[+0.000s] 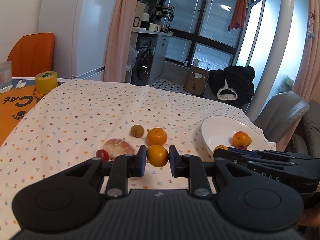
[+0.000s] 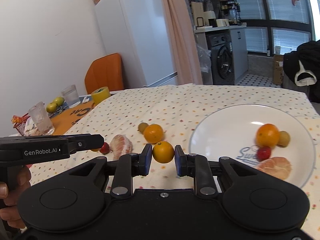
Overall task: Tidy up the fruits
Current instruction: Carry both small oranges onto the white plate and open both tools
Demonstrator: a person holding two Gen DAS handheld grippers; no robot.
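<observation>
Flowered cloth [image 1: 80, 110] is covering the table, with a loose orange [image 1: 157, 136], a kiwi [image 1: 137, 131] and a strawberry [image 1: 102, 154] lying left of the white plate [image 2: 230, 120]. The left gripper [image 1: 158, 160] is clamping a second orange [image 1: 158, 156], and the right gripper [image 2: 163, 157] is clamping a third orange [image 2: 163, 152] beside the plate. From the left wrist, the right gripper is blocking the plate's near edge, and only the right wrist is showing the peeled segment [image 2: 274, 168] on the plate and 2 glasses [image 2: 41, 118].

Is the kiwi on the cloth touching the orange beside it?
Apart. The left wrist view shows cloth between the kiwi and the orange.
</observation>
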